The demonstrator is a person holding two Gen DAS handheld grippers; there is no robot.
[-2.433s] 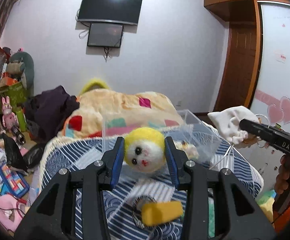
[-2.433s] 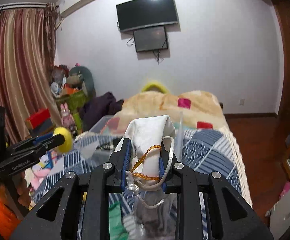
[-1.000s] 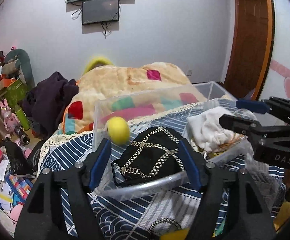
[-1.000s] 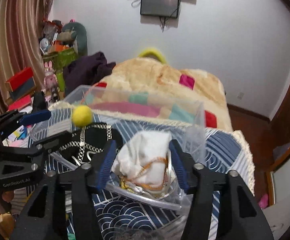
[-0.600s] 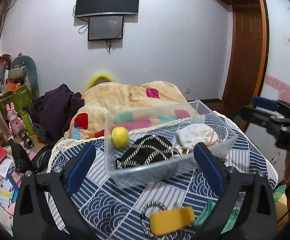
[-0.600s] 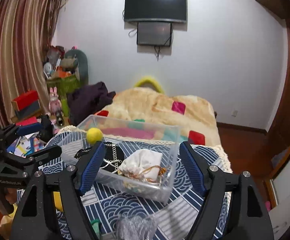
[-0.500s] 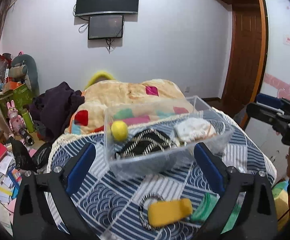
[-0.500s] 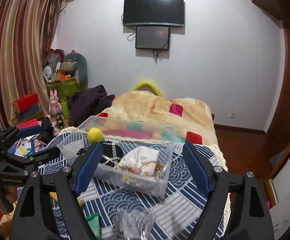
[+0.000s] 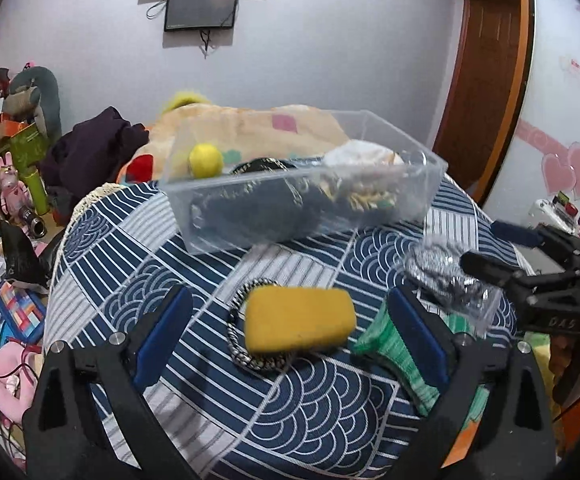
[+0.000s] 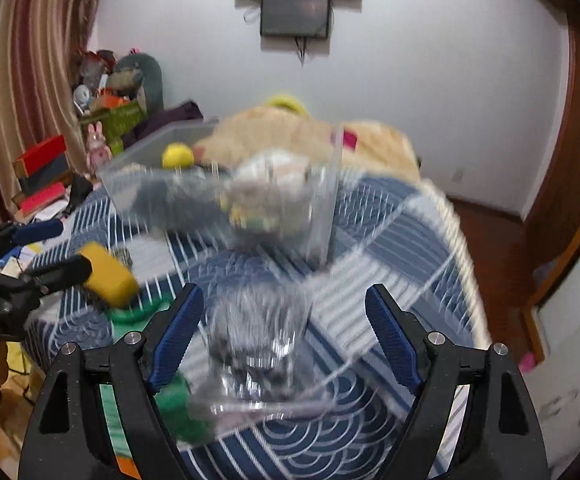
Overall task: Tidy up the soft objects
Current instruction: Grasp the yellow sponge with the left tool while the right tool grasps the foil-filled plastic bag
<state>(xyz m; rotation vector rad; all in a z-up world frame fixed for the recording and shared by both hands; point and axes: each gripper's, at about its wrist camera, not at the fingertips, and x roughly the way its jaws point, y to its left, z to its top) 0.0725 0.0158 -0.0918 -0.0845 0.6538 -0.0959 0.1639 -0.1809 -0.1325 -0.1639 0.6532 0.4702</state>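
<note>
A clear plastic bin [image 9: 430, 184] stands on the blue patterned cloth and holds a yellow ball [image 9: 206, 159], a black pouch [image 9: 250, 204] and a white pouch [image 9: 364, 154]. My left gripper [image 9: 290, 332] is open, its jaws on either side of a yellow sponge [image 9: 299, 324] that lies on a metal chain [image 9: 237, 344]. A green cloth [image 9: 394, 344] lies beside the sponge. My right gripper [image 10: 282, 328] is open over a clear bag of grey stuff [image 10: 258, 336], blurred in that view; the bag also shows in the left wrist view [image 9: 446, 280].
A folded beige blanket [image 9: 250, 124] and dark clothes [image 9: 90, 148] lie behind the bin. Toys and boxes [image 9: 6, 168] clutter the floor at left. A wooden door [image 9: 486, 80] stands at right. The cloth's edge drops off at front and right.
Both grippers let go of the ball and the white pouch into the bin, drew back, and have now come down over the sponge and the clear bag, jaws wide.
</note>
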